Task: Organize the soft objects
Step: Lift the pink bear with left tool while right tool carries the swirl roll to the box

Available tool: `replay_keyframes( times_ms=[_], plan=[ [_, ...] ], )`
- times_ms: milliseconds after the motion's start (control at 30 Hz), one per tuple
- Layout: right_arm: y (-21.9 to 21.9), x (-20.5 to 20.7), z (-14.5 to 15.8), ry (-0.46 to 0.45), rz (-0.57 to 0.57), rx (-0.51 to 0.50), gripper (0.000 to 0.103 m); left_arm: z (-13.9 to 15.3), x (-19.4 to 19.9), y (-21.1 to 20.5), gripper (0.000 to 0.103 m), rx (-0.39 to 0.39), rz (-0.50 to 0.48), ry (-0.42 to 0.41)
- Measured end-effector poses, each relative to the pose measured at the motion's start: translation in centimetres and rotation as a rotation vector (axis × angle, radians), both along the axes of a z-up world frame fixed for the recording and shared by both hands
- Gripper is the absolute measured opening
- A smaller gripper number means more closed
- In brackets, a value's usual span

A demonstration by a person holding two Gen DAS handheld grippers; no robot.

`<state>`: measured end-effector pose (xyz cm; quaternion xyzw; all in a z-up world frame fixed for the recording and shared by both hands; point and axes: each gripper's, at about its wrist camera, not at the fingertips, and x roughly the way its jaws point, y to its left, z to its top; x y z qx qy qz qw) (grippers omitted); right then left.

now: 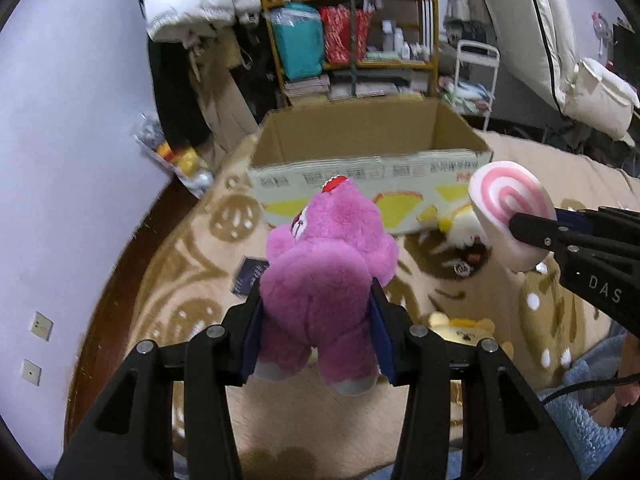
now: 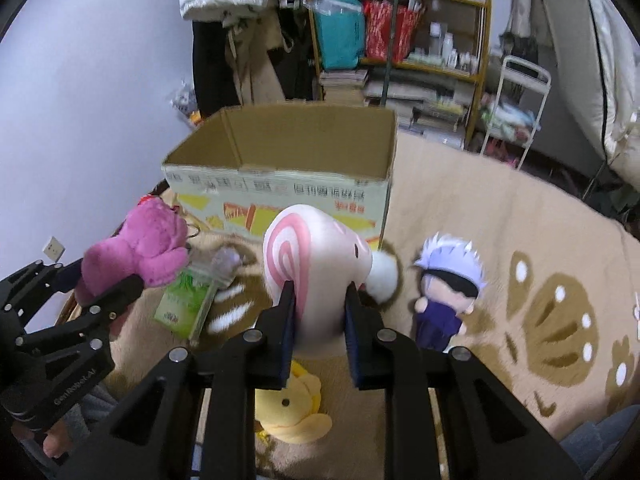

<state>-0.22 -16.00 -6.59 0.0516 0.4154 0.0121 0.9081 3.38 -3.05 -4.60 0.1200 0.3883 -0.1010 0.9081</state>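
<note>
Left wrist view: cardboard box (image 1: 372,136) sits open just ahead on blanket (image 1: 192,264). Left gripper (image 1: 316,332) clamps pink bear (image 1: 324,276); right gripper (image 2: 320,322) clamps swirl plush (image 2: 316,264). Carry both over rim w/o brushing it, then release inside.

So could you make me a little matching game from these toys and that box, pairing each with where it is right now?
Things:
1. pink plush bear
2. pink-and-white swirl plush
3. white-haired doll
4. cardboard box

Places:
A. lying on the beige blanket, untouched
B. clamped in the right gripper
C. standing open on the blanket, behind the toys
D. clamped in the left gripper

Pairs: 1-D, 2-B, 3-A, 4-C
</note>
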Motion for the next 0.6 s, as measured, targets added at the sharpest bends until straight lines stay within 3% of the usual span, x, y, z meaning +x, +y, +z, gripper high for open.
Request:
replay_keyframes(
  times_ms=[300,600],
  plan=[
    [-0.4,-1.6,3.4,-0.204,-0.068,-0.017,0.023,2.3,-1.0,0.7,0.046,-0.056,0.011,-0.121],
    [0.3,-1.5,4.3,-0.244,-0.053,-0.057,0.023,3.3,-0.4,1.8,0.047,-0.052,0.046,-0.158]
  ],
)
